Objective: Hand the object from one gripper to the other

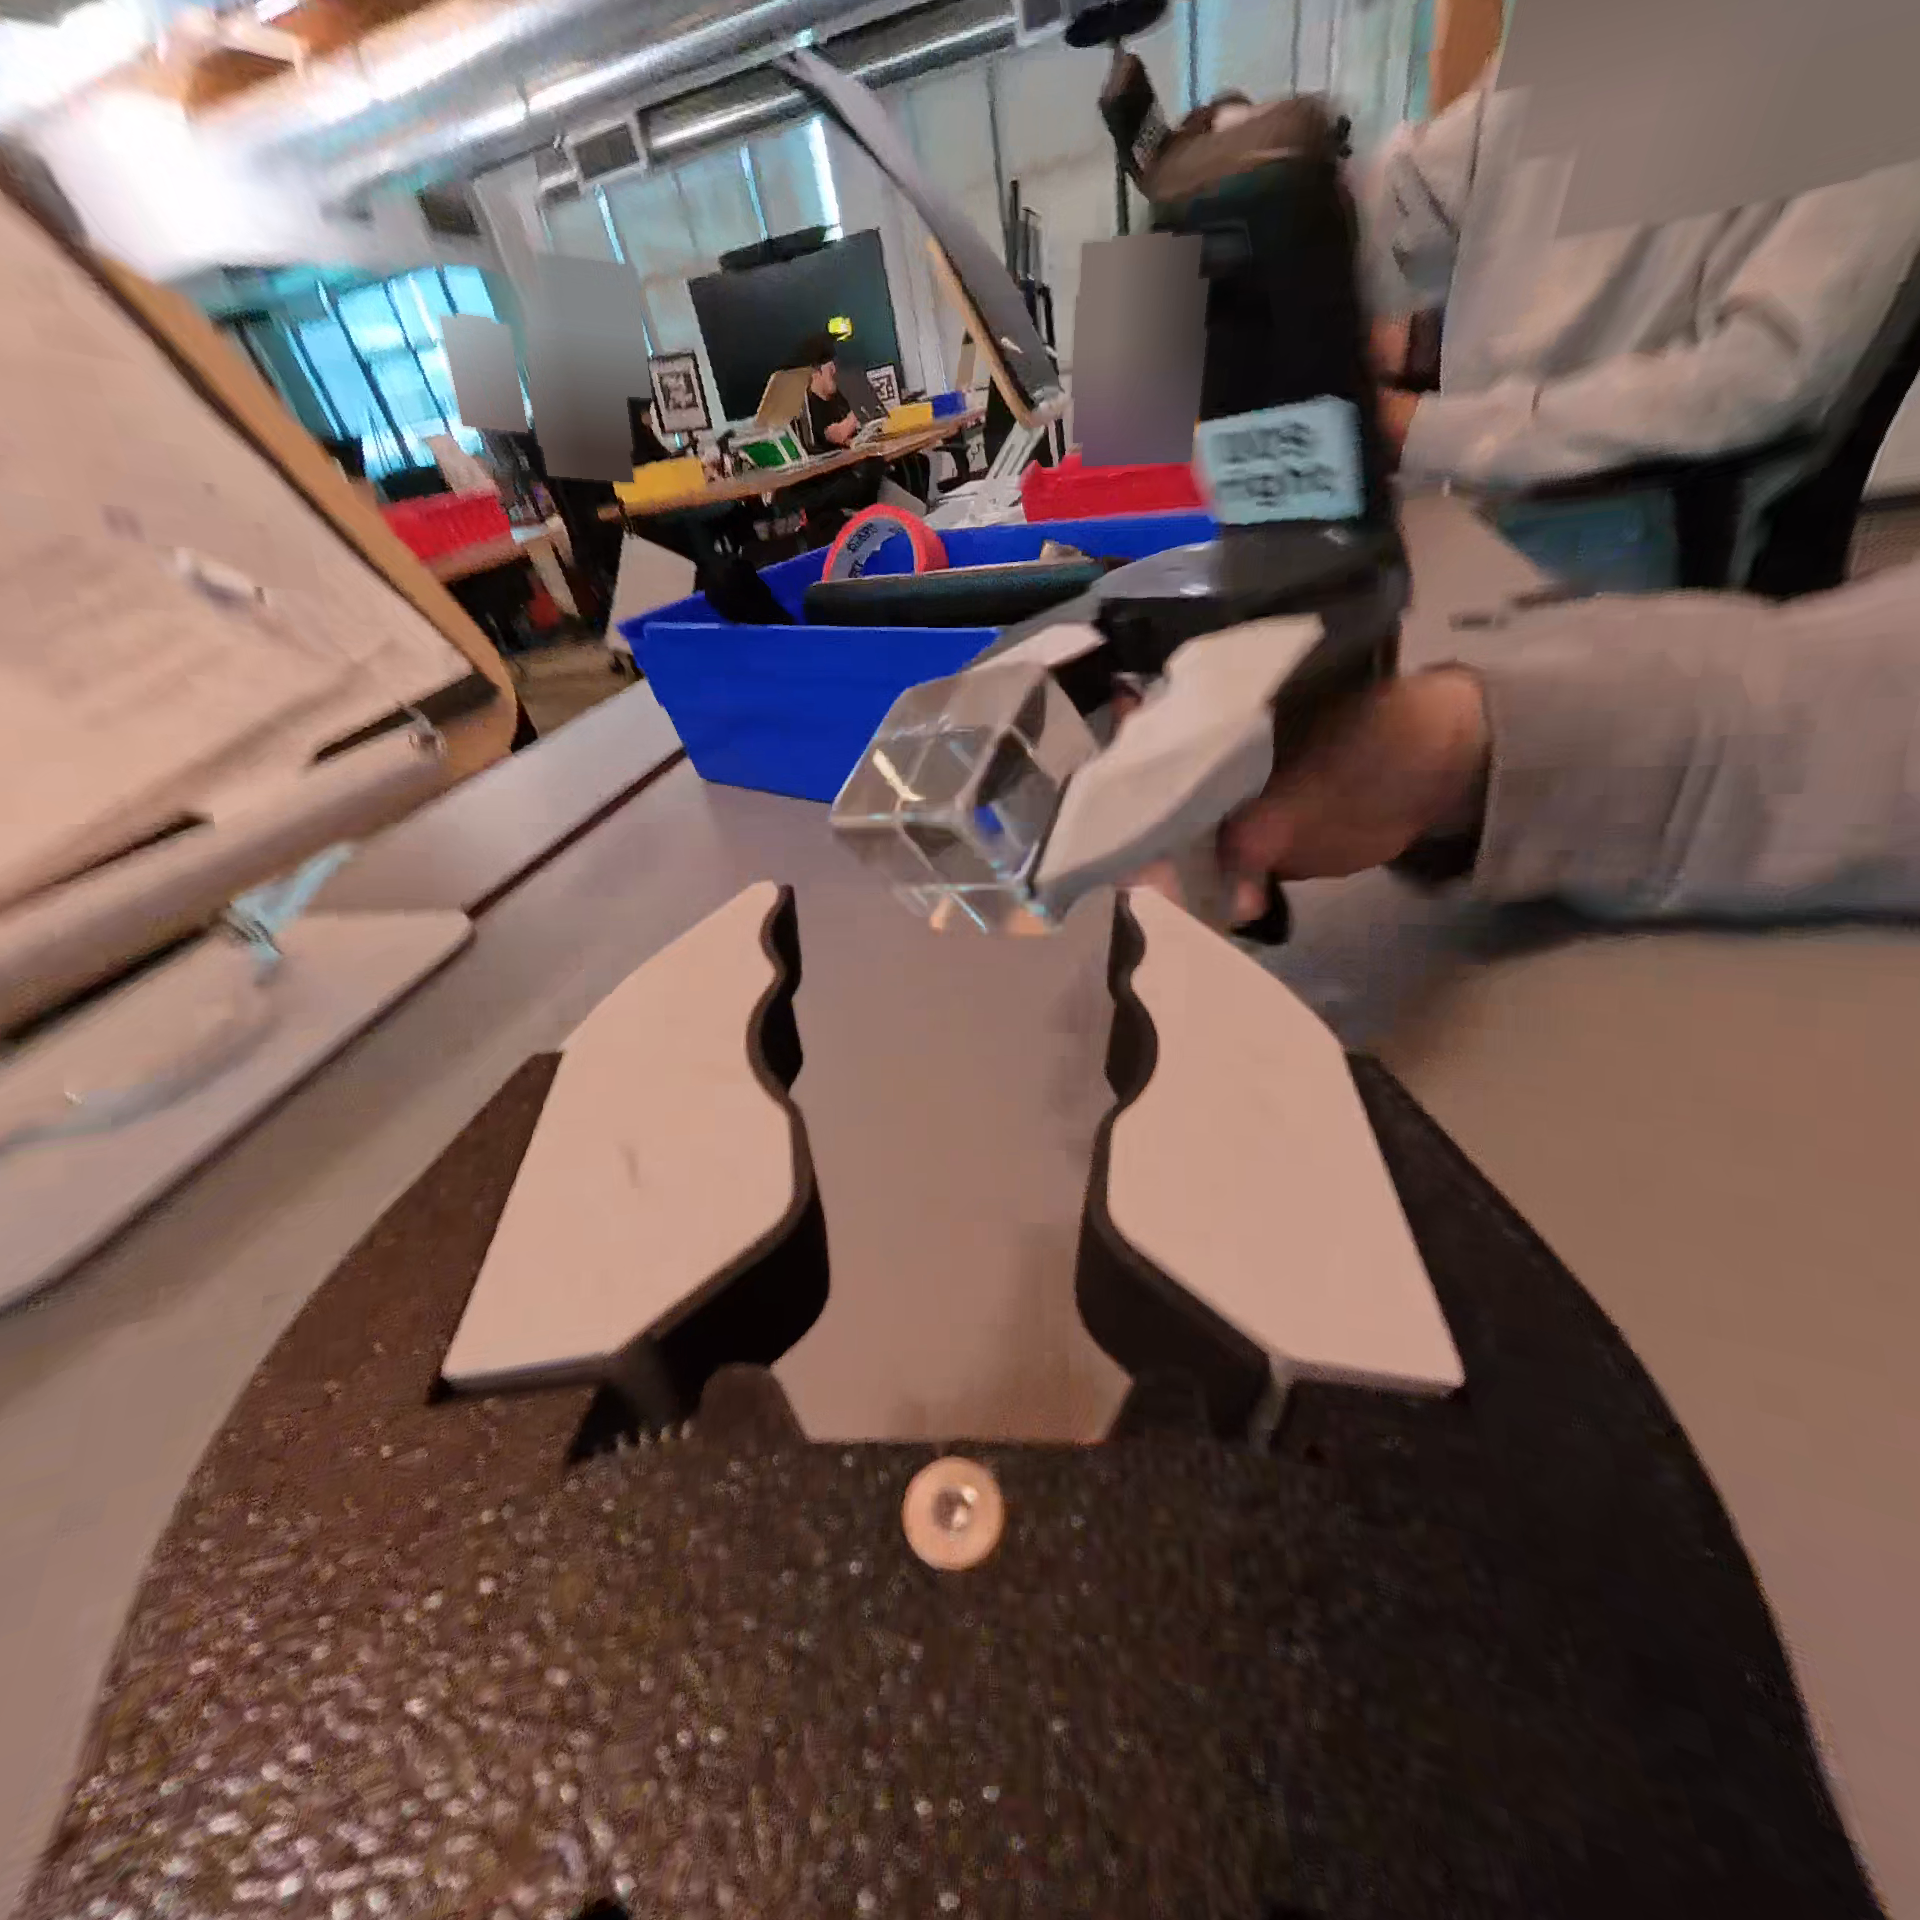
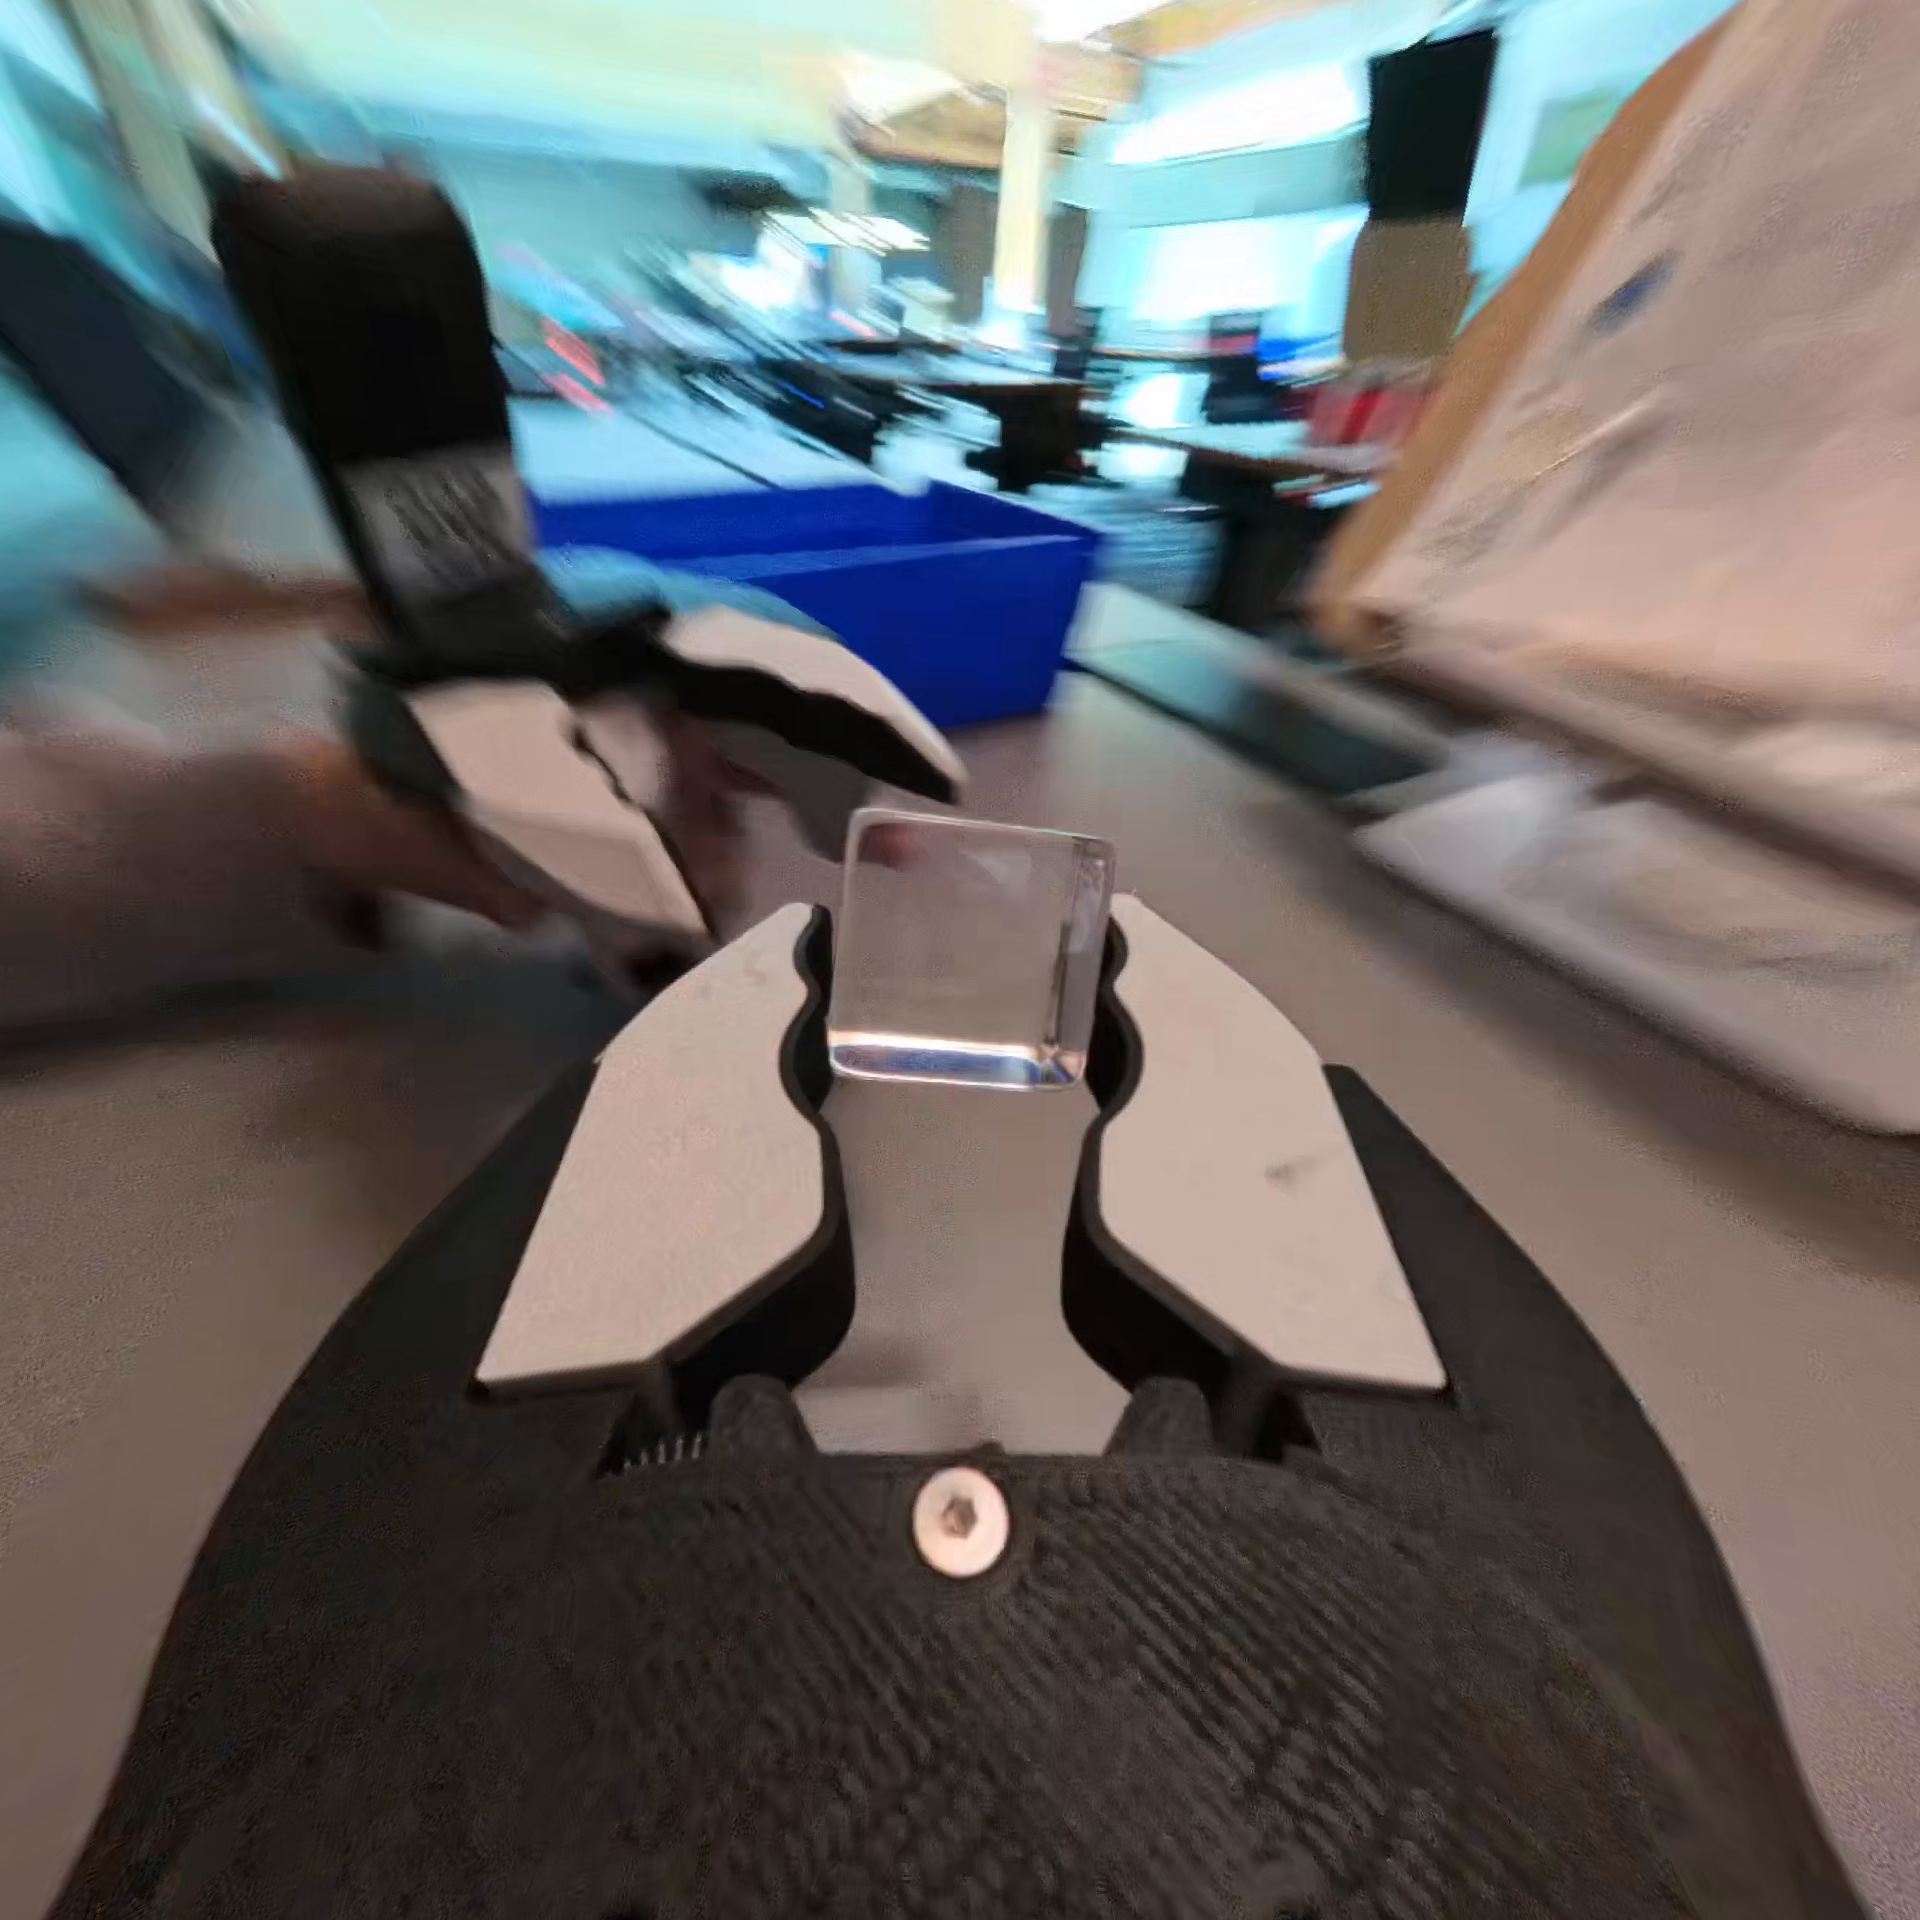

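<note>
A clear glass-like cube (image 2: 966,951) is clamped between the grey fingertips of my right gripper (image 2: 961,935), held above the grey table. In the left wrist view the same cube (image 1: 951,795) sits just ahead of and above my left gripper (image 1: 951,914), held by the right gripper (image 1: 1039,790) that comes in from the right in a person's hand. My left gripper is open and empty, its tips just short of the cube. In the right wrist view the left gripper (image 2: 821,790) appears blurred at the left, open, close to the cube.
A blue bin (image 1: 800,691) with a red tape roll (image 1: 883,542) and dark objects stands at the far end of the table; it also shows in the right wrist view (image 2: 935,613). Tilted cardboard and pale boards (image 1: 208,665) lie along the left side. The person's sleeve (image 1: 1704,727) crosses the right.
</note>
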Motion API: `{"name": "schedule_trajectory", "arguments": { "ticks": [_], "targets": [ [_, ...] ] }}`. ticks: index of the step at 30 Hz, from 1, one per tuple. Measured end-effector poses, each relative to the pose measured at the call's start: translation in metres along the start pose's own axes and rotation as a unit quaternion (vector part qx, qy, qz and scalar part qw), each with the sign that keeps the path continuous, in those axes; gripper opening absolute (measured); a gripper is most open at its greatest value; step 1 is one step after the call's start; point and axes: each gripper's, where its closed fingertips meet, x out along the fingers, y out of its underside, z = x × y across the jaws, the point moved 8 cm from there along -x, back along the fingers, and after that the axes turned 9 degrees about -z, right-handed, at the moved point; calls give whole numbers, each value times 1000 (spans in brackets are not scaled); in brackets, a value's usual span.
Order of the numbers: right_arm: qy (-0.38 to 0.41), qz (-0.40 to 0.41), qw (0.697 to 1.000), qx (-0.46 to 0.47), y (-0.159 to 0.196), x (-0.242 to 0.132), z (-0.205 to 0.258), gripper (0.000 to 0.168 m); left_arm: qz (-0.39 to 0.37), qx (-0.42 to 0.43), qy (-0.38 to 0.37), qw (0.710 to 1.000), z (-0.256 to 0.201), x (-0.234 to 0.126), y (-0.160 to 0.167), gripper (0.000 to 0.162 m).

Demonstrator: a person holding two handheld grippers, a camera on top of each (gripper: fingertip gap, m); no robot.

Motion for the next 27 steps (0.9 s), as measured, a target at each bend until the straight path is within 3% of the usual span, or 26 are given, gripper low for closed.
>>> {"name": "schedule_trajectory", "arguments": {
  "ticks": [1,3,7,12,14,16,18,19,21,22,25,27],
  "targets": [
    [44,16,994,-96,-1,-3,-1,47,1,-38,-11,999,3,1,-1,56],
    [97,58,961,-253,-1,-4,0,47,16,-98,-27,995,6,4,0,56],
    [110,163,852,-486,15,7,14,48,56,-155,-46,985,0,15,5,56],
    [84,171,800,-569,19,17,31,47,123,-157,-44,979,-7,22,20,56],
    [78,166,791,-584,18,17,34,47,114,-152,-37,981,-6,20,21,45],
    [60,144,812,-563,18,15,36,47,107,-166,-6,980,-4,18,22,45],
    [45,95,871,-480,12,11,35,45,84,-182,19,980,-2,15,20,44],
    [31,69,904,-421,7,8,34,50,67,-183,28,980,-1,13,18,44],
    [1,24,959,-281,-4,2,28,77,35,-185,42,981,2,8,15,44],
    [-21,4,979,-201,-8,0,24,80,17,-188,52,981,3,5,13,44],
    [-109,-68,991,30,-15,-6,15,69,-39,-190,87,977,3,-1,8,44],
    [-127,-102,981,102,-16,-8,10,55,-52,-179,99,978,1,-2,6,43]
  ]
}}
